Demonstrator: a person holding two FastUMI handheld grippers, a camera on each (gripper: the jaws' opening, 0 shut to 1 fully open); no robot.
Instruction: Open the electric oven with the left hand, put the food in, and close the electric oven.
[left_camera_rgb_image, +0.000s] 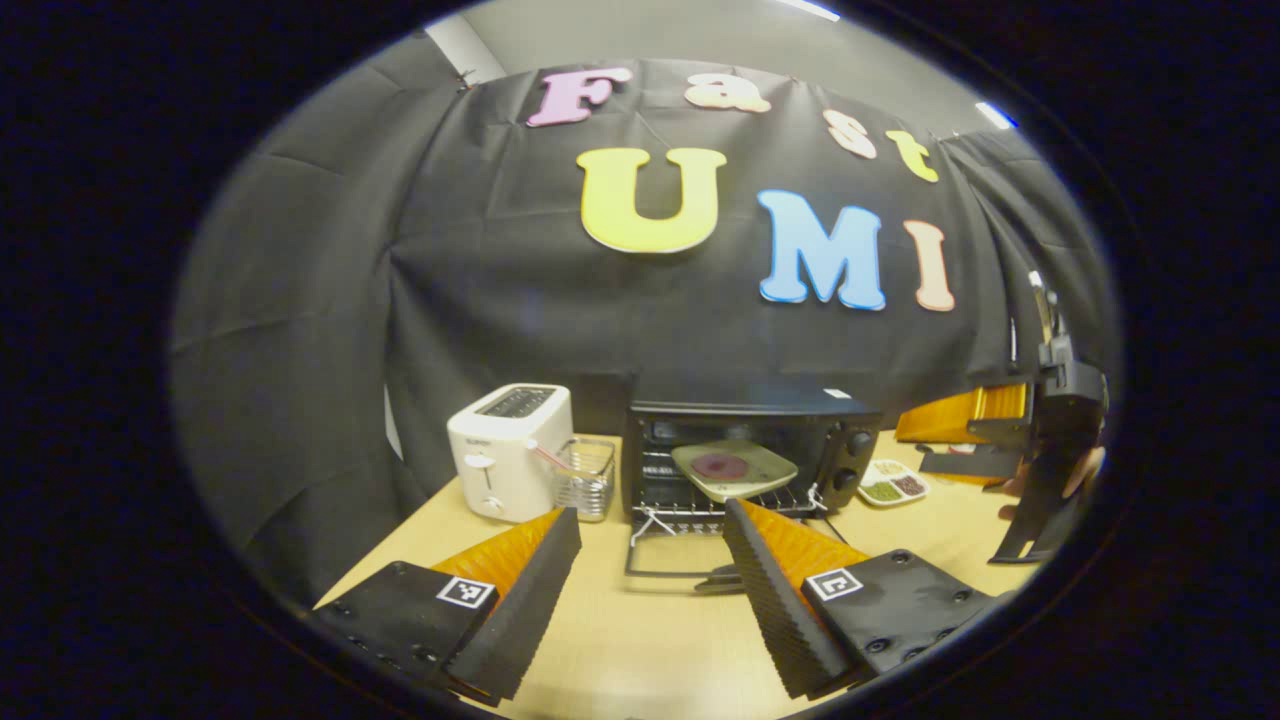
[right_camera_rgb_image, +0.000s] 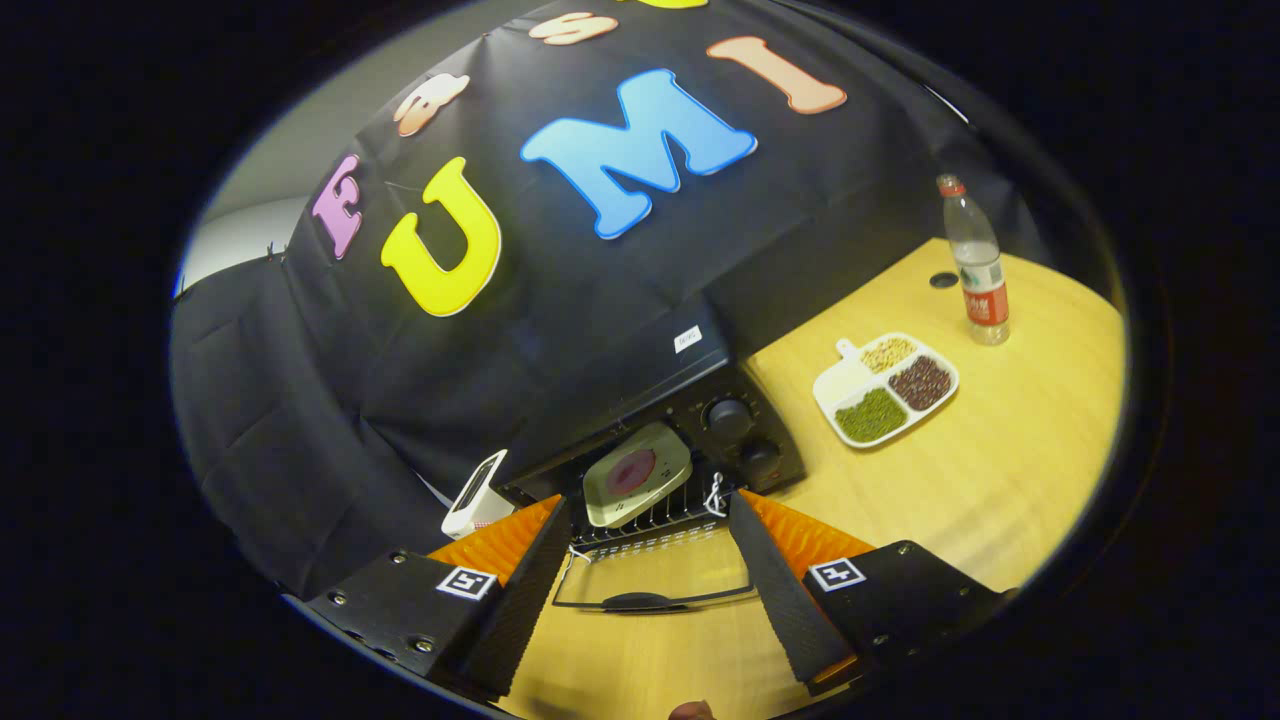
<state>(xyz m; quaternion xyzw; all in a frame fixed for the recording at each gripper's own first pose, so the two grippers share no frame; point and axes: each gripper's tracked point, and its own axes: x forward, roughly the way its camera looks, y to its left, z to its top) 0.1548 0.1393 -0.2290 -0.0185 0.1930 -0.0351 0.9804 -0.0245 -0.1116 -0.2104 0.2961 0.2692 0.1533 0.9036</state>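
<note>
The black electric oven stands at the back of the wooden table with its glass door folded down flat. A pale square plate with dark red food rests on the oven's wire rack, half out of the cavity. My left gripper is open in front of the door, a little short of its handle, holding nothing. In the right gripper view the oven, the plate and the lowered door lie ahead of my right gripper, which is open and empty. The right gripper also appears at the right of the left gripper view, held by a hand.
A white toaster and a small wire basket stand left of the oven. A white divided dish of beans lies right of it, with a water bottle farther back. Black cloth walls close the back and left.
</note>
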